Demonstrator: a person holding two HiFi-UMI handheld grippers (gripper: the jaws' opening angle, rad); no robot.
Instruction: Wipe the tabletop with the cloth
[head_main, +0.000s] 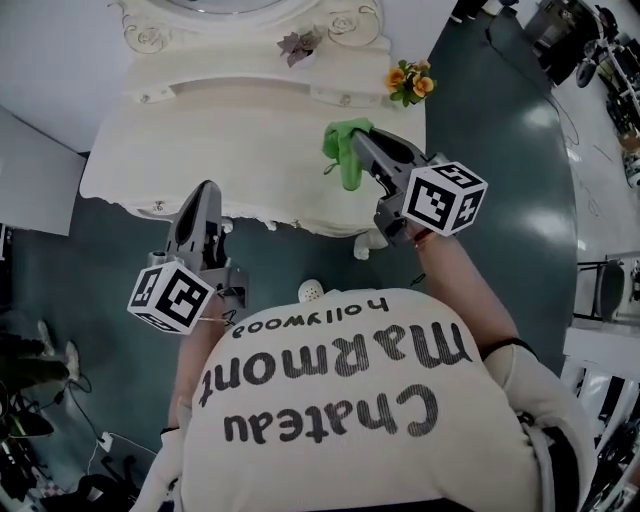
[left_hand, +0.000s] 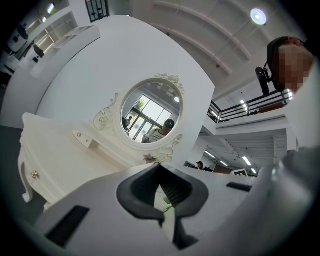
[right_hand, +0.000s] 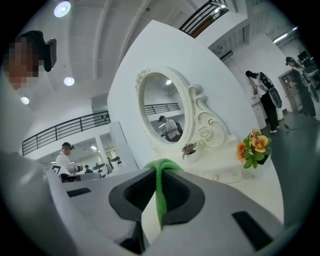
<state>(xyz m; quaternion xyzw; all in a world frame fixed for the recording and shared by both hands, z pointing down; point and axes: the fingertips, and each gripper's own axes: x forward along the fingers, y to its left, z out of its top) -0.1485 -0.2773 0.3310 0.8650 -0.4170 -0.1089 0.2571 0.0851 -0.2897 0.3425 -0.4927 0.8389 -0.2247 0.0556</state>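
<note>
Over the right part of the white counter, the right claw is clamped on the green cloth. In the right gripper view the two dark pads are pressed onto a thin fold of the cloth, which runs as a narrow green band down the slit between them and bulges out in a small hump past the tips. From the head view the rest of the cloth bunches at the claw's tip and droops in a strip toward the counter's front edge. Whether that strip touches the surface cannot be told.

The left claw is at the counter's front edge, left of the cloth and well apart from it. In the left gripper view its pads are drawn together, leaving only a narrow slit. A faint greenish sliver shows in that slit, too small to identify.

At the back of the counter stands an oval mirror in a carved white frame. A bunch of orange flowers sits at the back right corner, beyond the cloth, and a small dried sprig lies at the mirror's foot.
</note>
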